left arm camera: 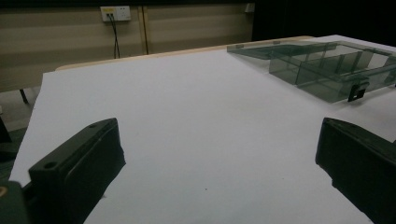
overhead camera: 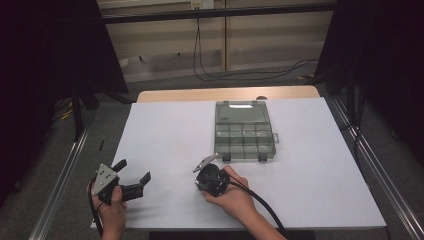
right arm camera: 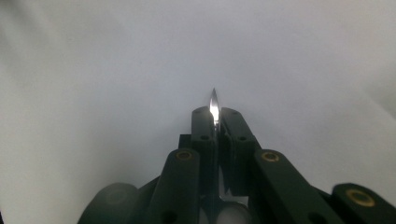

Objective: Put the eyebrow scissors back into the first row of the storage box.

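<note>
Left gripper [overhead camera: 135, 176] just sits low over the white table [overhead camera: 165, 130] with its jaws wide and nothing in them. The right gripper [right arm camera: 215, 112] is pinched on a thin shiny metal sliver [right arm camera: 214, 103], just in front of the open compartment box [overhead camera: 244, 131]. Grip looks tiny, so one tilt could probably slip it out before it reaches a compartment.

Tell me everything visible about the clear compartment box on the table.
The compartment box is a see-through, grey-green tinted plastic organiser lying open and flat on the white table cover, toward the far middle. Its lid is folded back flat behind the tray. Dividers split the tray into rows of small compartments, which look empty. Two dark latches sit on its near edge. Nothing touches it; both grippers are nearer the person.
</note>
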{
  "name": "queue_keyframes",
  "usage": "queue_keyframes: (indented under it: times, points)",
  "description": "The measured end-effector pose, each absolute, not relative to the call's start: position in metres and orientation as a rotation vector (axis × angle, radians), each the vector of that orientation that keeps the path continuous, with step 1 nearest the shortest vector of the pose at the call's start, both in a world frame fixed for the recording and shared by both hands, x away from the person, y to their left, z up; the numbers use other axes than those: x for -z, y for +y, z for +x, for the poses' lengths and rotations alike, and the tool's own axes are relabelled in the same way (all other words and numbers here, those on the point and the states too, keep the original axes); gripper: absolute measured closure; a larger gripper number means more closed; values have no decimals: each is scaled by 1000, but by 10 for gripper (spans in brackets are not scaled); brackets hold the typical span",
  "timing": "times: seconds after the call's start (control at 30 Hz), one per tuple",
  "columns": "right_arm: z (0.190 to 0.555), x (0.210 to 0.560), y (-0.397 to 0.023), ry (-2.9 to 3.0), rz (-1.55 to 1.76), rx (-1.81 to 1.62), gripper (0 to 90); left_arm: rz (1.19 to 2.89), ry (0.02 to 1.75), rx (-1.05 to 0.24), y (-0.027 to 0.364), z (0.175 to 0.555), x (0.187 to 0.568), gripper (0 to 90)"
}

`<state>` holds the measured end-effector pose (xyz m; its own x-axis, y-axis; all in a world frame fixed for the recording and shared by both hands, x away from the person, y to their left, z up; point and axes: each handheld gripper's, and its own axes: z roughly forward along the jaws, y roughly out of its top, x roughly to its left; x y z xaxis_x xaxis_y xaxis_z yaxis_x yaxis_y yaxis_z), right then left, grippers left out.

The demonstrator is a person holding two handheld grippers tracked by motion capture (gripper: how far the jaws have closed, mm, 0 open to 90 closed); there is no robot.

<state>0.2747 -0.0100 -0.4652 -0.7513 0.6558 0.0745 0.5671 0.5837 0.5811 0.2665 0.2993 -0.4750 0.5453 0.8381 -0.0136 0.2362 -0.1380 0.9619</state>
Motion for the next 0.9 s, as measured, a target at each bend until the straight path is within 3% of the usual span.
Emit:
queue_keyframes:
  times: [0.13, 0.3, 0.5, 0.57, 0.9]
  points:
    - [271, 465, -10, 2638, 1053, -881, 775, 1667, 916, -673, 299, 267, 475, 6]
    - [267, 468, -10, 2611, 1061, -892, 854, 1667, 918, -673, 299, 267, 475, 6]
    - [271, 463, -11, 2663, 1056, -897, 859, 1670, 914, -668, 299, 267, 475, 7]
    - [272, 457, -13, 2668, 1065, -915, 900, 1666, 913, -665, 299, 267, 475, 9]
    - [277, 462, -11, 2717, 1073, -850, 892, 1664, 918, -665, 298, 267, 475, 8]
